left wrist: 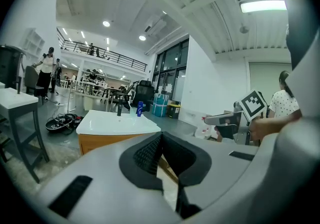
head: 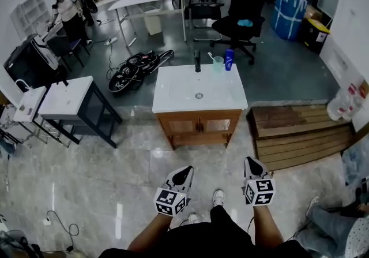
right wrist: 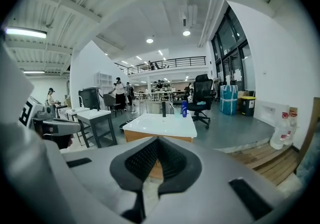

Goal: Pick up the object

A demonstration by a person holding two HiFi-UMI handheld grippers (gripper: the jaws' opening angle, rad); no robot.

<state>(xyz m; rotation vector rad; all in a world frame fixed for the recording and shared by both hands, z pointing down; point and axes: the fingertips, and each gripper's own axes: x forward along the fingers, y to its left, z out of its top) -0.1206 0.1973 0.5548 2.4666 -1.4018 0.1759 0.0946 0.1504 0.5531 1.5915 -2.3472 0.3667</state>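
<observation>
A white sink cabinet (head: 173,96) stands ahead of me on the tiled floor. At its back edge are a black tap (head: 197,62), a clear cup (head: 218,64) and a blue bottle (head: 229,59). The blue bottle (left wrist: 140,109) also shows far off in the left gripper view, and the same bottle (right wrist: 184,108) in the right gripper view. My left gripper (head: 185,169) and right gripper (head: 249,161) hover low in front of the cabinet, well short of it. The left gripper (left wrist: 161,135) and the right gripper (right wrist: 157,139) both have their jaws closed together, with nothing between them.
A black office chair (head: 242,14) stands behind the cabinet. Wooden steps (head: 300,133) lie to the right, and a small white-topped table (head: 69,98) to the left. Cables (head: 135,69) are piled on the floor. A seated person's legs (head: 334,219) are at the lower right.
</observation>
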